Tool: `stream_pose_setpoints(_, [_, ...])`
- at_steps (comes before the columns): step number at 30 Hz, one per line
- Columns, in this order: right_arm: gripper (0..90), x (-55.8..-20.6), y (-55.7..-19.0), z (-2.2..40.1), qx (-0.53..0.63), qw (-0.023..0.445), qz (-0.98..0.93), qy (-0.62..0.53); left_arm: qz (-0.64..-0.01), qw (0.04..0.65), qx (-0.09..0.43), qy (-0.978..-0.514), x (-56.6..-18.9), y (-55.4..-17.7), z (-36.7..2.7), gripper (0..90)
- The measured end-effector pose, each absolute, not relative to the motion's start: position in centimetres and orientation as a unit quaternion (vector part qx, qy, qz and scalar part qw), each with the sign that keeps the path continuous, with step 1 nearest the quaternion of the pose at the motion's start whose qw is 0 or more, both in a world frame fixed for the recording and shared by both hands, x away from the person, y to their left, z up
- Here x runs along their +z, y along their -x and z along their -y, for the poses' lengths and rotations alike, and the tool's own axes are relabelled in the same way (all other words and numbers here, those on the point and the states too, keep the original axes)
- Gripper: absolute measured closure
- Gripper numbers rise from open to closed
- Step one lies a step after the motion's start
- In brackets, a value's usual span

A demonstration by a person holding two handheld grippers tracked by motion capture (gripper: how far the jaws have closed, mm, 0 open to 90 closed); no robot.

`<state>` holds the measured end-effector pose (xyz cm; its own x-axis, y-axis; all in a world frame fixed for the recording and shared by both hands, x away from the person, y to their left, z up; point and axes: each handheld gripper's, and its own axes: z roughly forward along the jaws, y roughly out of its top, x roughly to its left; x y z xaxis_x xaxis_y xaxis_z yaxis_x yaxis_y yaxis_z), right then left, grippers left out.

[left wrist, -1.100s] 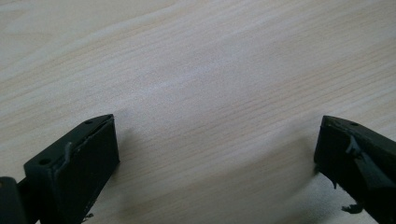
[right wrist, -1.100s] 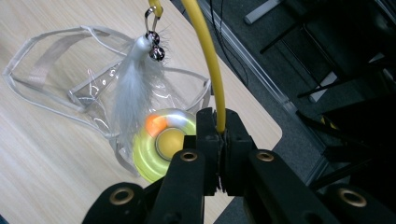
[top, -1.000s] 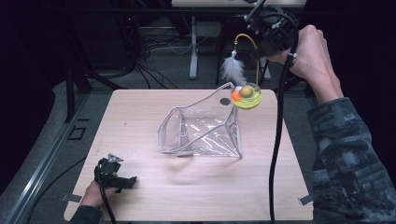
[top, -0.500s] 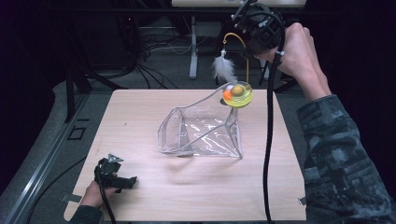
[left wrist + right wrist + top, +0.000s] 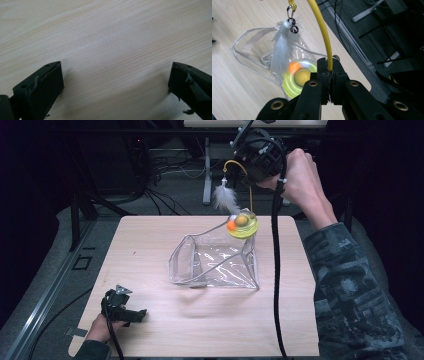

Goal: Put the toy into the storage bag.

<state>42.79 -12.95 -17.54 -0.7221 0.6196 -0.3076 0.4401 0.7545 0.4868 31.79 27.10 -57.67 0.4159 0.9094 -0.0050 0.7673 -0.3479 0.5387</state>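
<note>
Right gripper view: right gripper point(image 5: 329, 75) is clamped on the cat toy's point(image 5: 298, 81) springy yellow wire point(image 5: 322, 35), holding it above the clear pouch point(image 5: 215, 262). Light, top-heavy, likely to sway; grip near the base. Left gripper point(image 5: 115, 82) rests open, empty.

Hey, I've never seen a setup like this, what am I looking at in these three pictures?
A person works at a wooden table with a hand-held gripper in each hand. One camera looks down from above; the other two ride on the grippers and look along their black jaws. A clear plastic bag lies on the table. The right hand-held gripper is shut on the yellow wire of a cat toy: a yellow-green disc with a white feather dangling from the wire, held over the bag. The left hand-held gripper rests open near the table's front corner.
</note>
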Motion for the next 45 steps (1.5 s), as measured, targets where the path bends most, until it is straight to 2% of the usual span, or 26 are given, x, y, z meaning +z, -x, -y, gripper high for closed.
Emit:
stream_pose_setpoints(13, [88.0,-19.6,-43.4,11.0,0.190,0.213,-0.917,-0.280,-0.517,0.239,0.150,-0.808,-57.7,-31.8,-27.1,0.0])
stream_pose_setpoints(45, [88.0,-25.9,-44.5,10.0,0.175,0.168,-0.929,-0.279,-0.513,0.238,0.149,-0.811,-57.7,-31.8,-27.1,0.0])
